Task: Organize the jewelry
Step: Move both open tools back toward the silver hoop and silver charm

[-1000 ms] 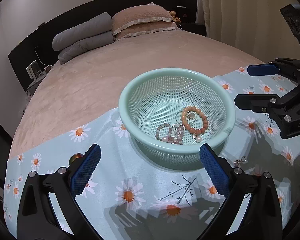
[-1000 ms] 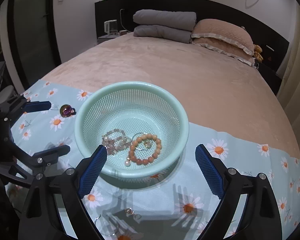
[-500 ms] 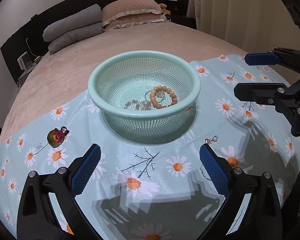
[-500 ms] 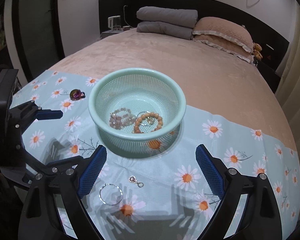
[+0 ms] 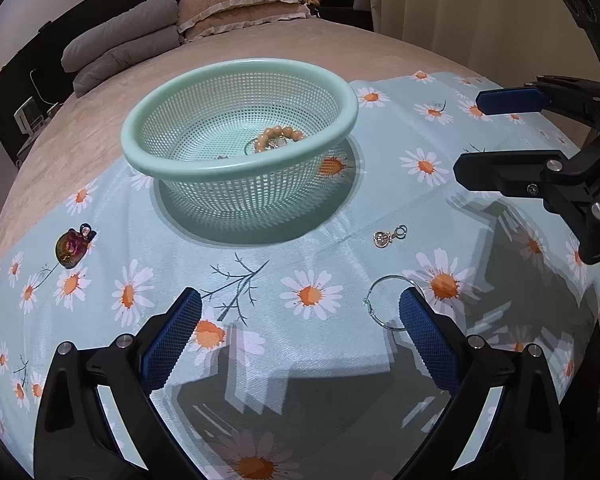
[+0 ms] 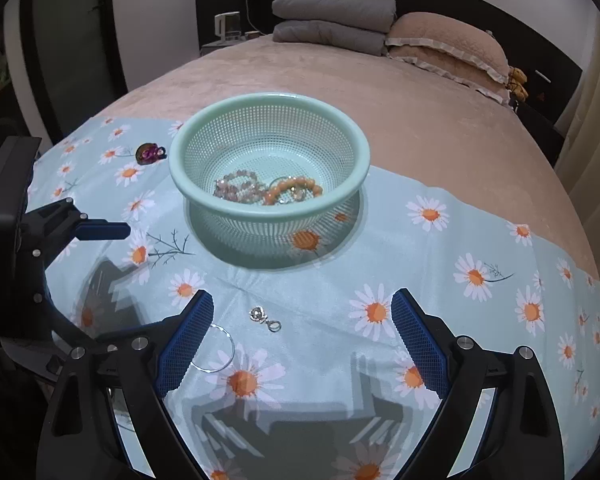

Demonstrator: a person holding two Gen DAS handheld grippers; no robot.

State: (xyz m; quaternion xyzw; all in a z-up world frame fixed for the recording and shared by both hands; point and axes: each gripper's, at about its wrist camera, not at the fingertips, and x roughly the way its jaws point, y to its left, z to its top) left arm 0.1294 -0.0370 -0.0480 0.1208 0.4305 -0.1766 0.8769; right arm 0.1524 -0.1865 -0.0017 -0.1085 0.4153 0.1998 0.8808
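We see a bed (image 6: 399, 120) under a beige cover, grey pillows (image 6: 331, 20) at its head. A daisy-print cloth (image 5: 300, 340) lies across it, carrying a green basket (image 5: 240, 168), a hoop earring (image 5: 383, 300), a charm (image 5: 387, 237) and a purple brooch (image 5: 72, 247).

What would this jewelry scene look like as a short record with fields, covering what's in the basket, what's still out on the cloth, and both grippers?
surface: daisy-print cloth on a bed
container: green mesh basket, upright
in basket: orange bead bracelet, pale pink bead bracelet
loose on cloth: thin hoop, small charm, iridescent skull-shaped piece
left gripper: open, empty, above the cloth
right gripper: open, empty, charm lies between its fingers
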